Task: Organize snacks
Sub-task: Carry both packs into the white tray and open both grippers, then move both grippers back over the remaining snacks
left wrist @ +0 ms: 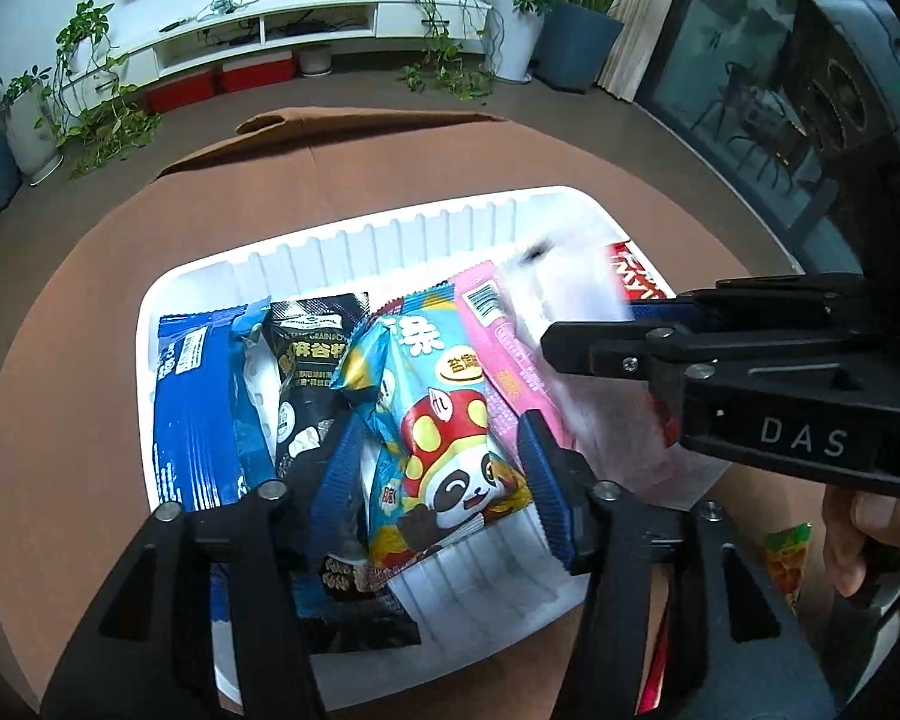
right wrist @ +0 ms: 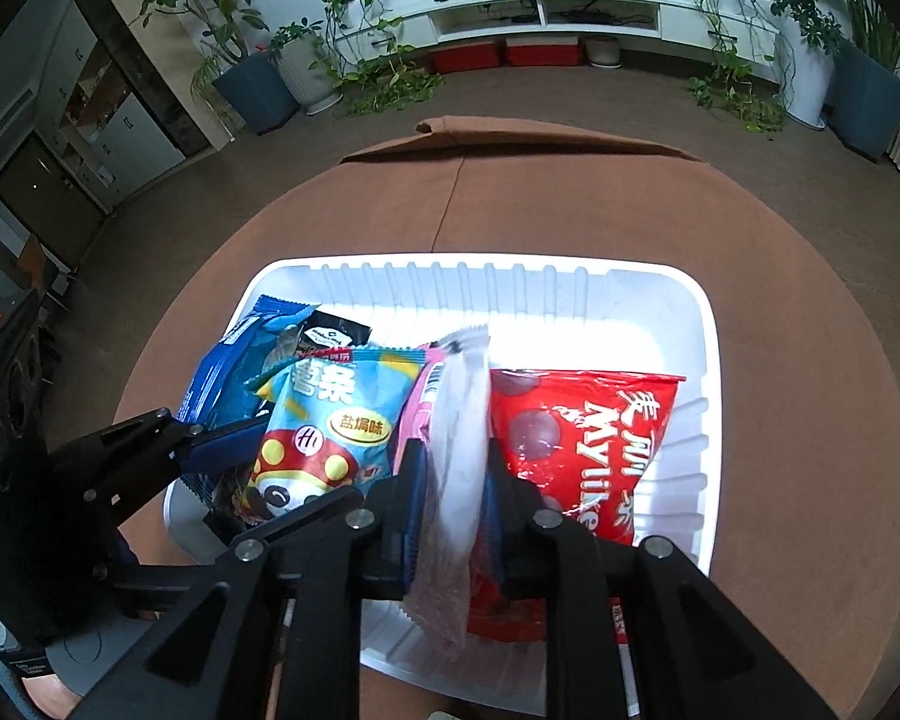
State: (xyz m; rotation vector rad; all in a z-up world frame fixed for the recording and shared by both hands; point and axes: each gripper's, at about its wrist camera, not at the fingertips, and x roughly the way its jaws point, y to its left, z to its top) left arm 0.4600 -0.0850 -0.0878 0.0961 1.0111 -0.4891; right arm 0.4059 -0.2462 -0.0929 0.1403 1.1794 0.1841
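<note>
Both grippers pointed down into a white ribbed plastic tray (right wrist: 705, 360) on a round table under a brown cloth (right wrist: 780, 276). Left gripper (left wrist: 444, 474) stood part open, its blue pads either side of a light-blue panda snack packet (left wrist: 444, 420) without pressing it. Right gripper (right wrist: 450, 501) had its jaws narrow, with a clear white-ended packet (right wrist: 459, 420) standing upright between the pads; whether they still pinched it could not be told.

Snacks stood on edge across the tray: a dark blue packet (left wrist: 192, 414) at the left, a black grain-powder packet (left wrist: 312, 378), the panda packet, a pink packet (left wrist: 498, 354), the clear one, then a red Mylikes bag (right wrist: 594, 438) lying flatter toward the right.

Beyond the table lay dark flooring, a low white TV cabinet (right wrist: 570, 12) with red boxes (right wrist: 498, 54) beneath, and potted trailing plants (right wrist: 354, 30) along the white wall.
</note>
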